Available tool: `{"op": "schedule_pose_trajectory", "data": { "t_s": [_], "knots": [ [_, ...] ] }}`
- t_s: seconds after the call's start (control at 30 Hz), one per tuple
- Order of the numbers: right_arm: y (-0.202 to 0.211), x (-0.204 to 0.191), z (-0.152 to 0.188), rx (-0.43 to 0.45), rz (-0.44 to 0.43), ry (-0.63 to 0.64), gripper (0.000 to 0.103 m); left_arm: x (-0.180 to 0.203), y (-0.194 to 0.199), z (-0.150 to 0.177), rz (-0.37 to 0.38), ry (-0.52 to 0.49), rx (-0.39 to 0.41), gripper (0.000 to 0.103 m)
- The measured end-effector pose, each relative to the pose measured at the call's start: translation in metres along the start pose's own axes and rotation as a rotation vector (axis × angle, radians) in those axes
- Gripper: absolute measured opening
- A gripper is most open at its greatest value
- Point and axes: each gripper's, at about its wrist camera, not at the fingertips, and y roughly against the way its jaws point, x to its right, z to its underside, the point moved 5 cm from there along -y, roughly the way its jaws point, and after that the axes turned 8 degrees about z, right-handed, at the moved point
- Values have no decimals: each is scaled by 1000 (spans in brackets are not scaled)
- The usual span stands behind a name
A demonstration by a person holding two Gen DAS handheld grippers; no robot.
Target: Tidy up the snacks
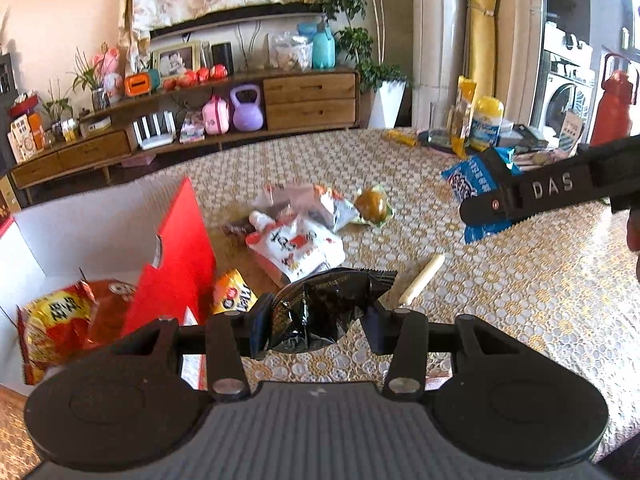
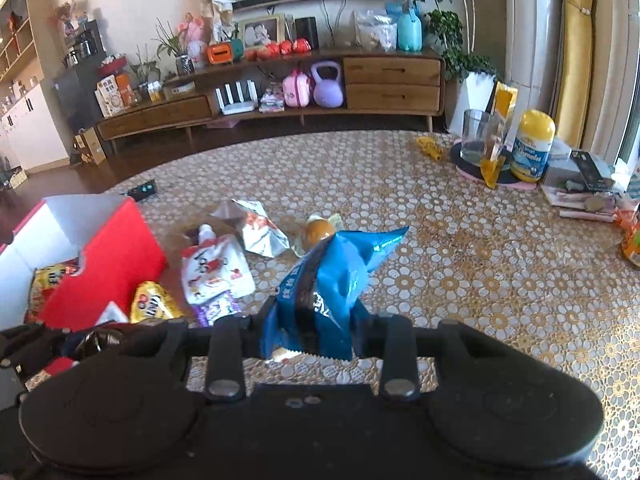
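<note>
The left gripper (image 1: 316, 326) clamps its partly closed jaws on a crumpled black snack packet (image 1: 326, 308), held above the patterned tablecloth (image 1: 500, 300) beside the red box (image 1: 176, 264). The right gripper (image 2: 312, 332) pinches a blue snack packet (image 2: 324, 276) likewise. Only the left view shows a pale wrapped stick (image 1: 422, 276); only the right shows a purple packet (image 2: 218, 306).
</note>
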Motion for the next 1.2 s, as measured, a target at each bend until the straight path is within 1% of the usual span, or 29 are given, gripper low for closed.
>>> {"op": "schedule_pose_trajectory", "data": {
  "t_s": [0.37,0.73,1.2],
  "knots": [
    [38,-29,-5,58,-40,23,33,-20,45,-12,-7,3,48,45],
    [58,-77,-12,90,-94,70,33,-53,76,-20,-55,-4,83,45],
    [60,-153,-15,85,-164,152,33,-131,89,-24,-141,41,82,45]
  ]
}}
